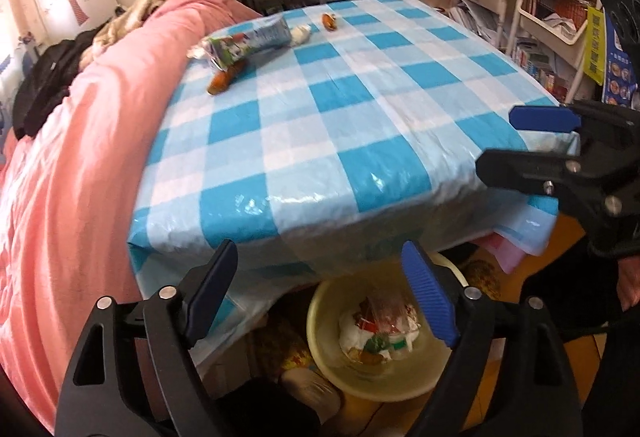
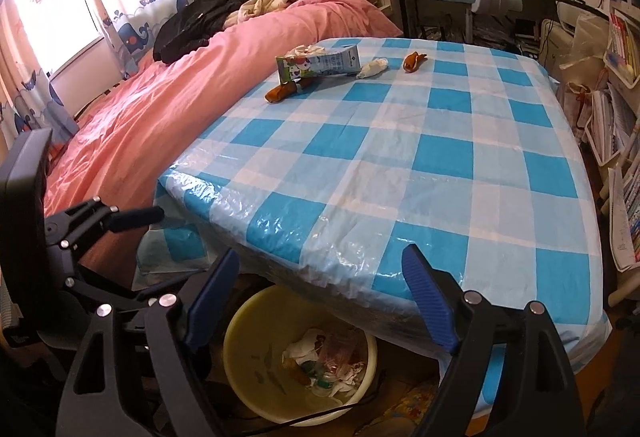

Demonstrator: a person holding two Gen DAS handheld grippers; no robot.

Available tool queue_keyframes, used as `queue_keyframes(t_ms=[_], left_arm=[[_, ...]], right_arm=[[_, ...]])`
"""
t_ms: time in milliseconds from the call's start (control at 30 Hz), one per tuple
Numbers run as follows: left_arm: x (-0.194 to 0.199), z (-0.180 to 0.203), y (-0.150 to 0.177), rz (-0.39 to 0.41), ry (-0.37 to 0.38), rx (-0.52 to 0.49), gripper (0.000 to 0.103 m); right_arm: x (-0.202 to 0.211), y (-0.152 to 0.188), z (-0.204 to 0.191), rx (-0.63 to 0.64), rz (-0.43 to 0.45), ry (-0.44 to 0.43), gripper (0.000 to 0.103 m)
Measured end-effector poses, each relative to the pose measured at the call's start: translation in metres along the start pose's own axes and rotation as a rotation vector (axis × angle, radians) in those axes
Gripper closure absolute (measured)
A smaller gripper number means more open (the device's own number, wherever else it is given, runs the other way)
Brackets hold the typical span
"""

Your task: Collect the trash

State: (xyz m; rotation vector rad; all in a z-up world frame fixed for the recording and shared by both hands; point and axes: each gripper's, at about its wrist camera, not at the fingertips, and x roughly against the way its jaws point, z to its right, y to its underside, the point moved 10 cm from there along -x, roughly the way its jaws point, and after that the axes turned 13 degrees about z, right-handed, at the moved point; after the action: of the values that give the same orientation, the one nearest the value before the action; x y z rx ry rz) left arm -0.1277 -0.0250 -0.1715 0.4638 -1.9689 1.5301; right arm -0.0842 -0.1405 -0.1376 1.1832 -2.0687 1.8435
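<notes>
Both tongs spread wide, nothing between the fingers. Left tongs (image 1: pixel 320 293) hang off the near edge of the counter with the blue-and-white checked plastic cloth (image 1: pixel 340 109), directly above the pale yellow round plastic bin (image 1: pixel 320 321) on the floor. Right tongs (image 2: pixel 320 297) sit over the same near edge, a bit further right; bin (image 2: pixel 240 337) shows below them, partly tucked under the counter (image 2: pixel 400 157).

Bin already holds crumpled white paper and coloured wrapper scraps (image 1: pixel 376 333), also seen from the right wrist (image 2: pixel 320 361).

Trash on the counter, all at the far side next to the pink bed quilt (image 1: pixel 80 141):
- white-and-green printed carton lying on its side (image 1: pixel 248 41) (image 2: pixel 316 63)
- brown sausage-like scrap (image 1: pixel 224 77) just in front of the carton, touching or tucked under its edge (image 2: pixel 282 91)
- crumpled white tissue wad (image 1: pixel 301 34) just right of the carton (image 2: pixel 372 69)
- small orange-brown food scrap (image 1: pixel 330 21) right of the tissue, apart from it (image 2: pixel 414 61)

All four well apart from both tongs. In the left wrist view the right tongs (image 1: pixel 532 133) appear at the right edge, over the counter's corner.
</notes>
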Motion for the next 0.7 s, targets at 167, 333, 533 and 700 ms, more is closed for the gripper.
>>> queue_keyframes(t_ms=[167,333,533,700], left_arm=[[0.0,-0.002,-0.004,0.018,-0.023,-0.01,0.018],[0.001,-0.006,-0.009,0.038,-0.042,-0.002,0.017],[0.001,-0.019,-0.016,0.052,-0.045,0.075,0.017],[-0.006,-0.033,-0.026,0.059,-0.046,0.16,0.017]], right_arm=[[0.0,0.0,-0.001,0.014,0.004,0.007,0.021],[-0.001,0.001,-0.003,0.025,0.001,0.009,0.021],[-0.001,0.001,-0.005,0.033,0.005,0.008,0.021],[-0.001,0.0,-0.006,0.03,0.011,0.006,0.021]])
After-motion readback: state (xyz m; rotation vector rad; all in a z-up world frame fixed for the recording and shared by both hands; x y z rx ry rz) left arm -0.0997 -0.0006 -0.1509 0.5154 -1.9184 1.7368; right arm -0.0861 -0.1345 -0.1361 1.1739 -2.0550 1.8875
